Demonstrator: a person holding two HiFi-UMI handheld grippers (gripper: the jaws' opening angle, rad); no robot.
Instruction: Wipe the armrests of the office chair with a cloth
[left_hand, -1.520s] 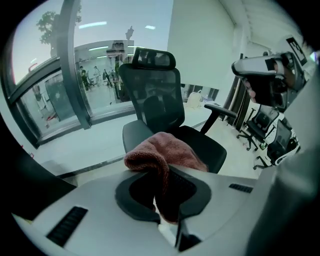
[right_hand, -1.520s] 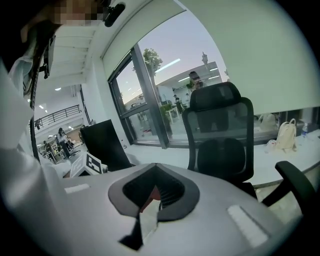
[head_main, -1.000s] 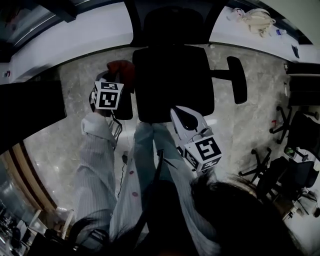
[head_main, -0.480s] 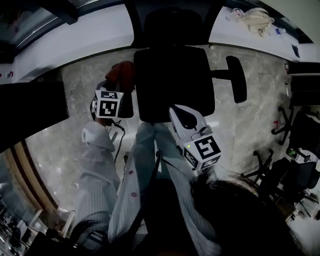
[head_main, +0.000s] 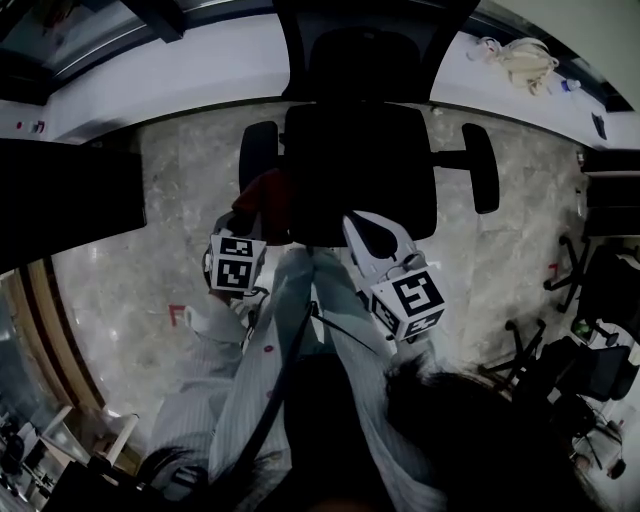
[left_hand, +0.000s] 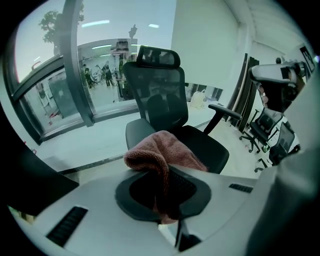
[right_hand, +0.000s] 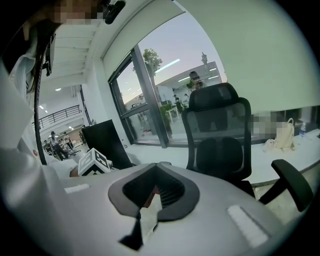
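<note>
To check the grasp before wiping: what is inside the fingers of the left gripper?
A reddish-pink cloth is pinched between the fingers of the left gripper; most of it bunches above them. Its folds hide where exactly the fingers meet.

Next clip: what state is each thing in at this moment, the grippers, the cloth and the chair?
Left hand-held gripper: shut on the cloth.
Cloth: bunched, draped over those jaws.
Right hand-held gripper: jaws nearly together, holding nothing.
Office chair: upright, seat unoccupied.
Armrest at head view's right: bare, untouched.
Armrest beside the cloth: contact with the cloth unclear.
</note>
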